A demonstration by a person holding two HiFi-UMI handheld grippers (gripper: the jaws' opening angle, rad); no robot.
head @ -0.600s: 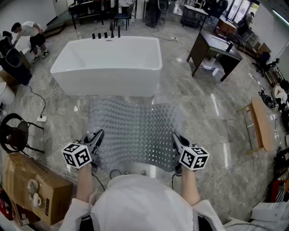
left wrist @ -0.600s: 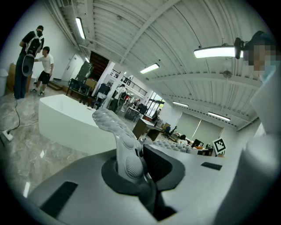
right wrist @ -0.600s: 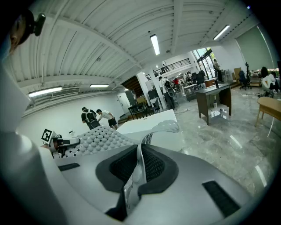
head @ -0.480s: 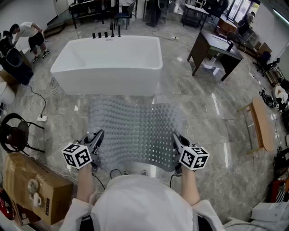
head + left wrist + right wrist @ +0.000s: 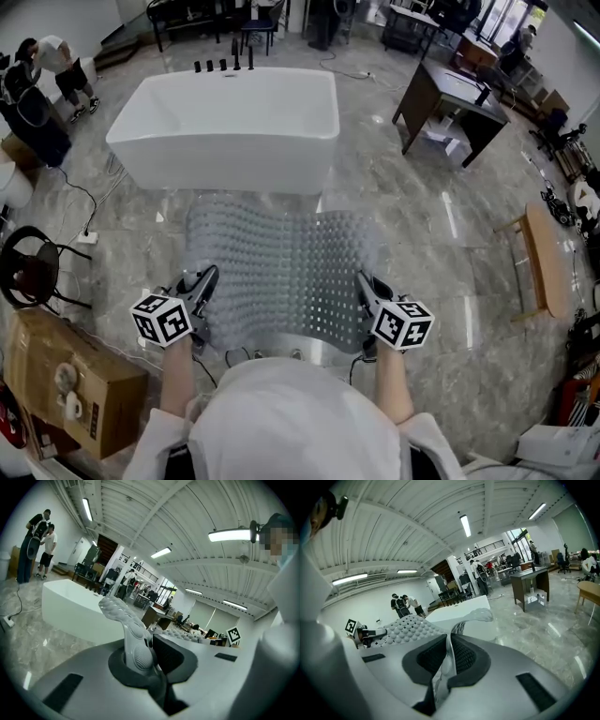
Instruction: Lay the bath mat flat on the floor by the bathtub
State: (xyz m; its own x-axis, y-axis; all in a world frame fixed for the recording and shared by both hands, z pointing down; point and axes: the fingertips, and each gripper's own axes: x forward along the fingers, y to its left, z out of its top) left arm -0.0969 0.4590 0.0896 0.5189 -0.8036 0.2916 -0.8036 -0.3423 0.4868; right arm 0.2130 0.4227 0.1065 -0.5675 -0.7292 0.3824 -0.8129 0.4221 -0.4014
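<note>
**Mat.** The mat (image 5: 281, 267) is a grey translucent sheet with rows of bumps and a field of small holes. It spreads over the floor (image 5: 441, 281) between the person and the tub (image 5: 225, 127). Its far edge reaches the foot of the tub's near wall. Its near edge is raised off the floor. The surface is wavy, not flat.

**Left gripper.** The left gripper (image 5: 201, 283) has its jaws pressed together on the mat's near left corner. In the left gripper view a fold of mat stands up from between the pads.

**Right gripper.** The right gripper (image 5: 363, 286) has its jaws pressed together on the mat's near right corner. In the right gripper view a thin edge of mat runs between the pads.

**Surroundings.**
- A box (image 5: 70, 384) sits at the near left of the floor.
- A black chair (image 5: 33, 272) stands just beyond the box.
- A desk (image 5: 445, 94) stands at the far right.
- A bench (image 5: 544, 258) stands along the right edge.
- Two people (image 5: 52, 61) stand at the far left corner.
</note>
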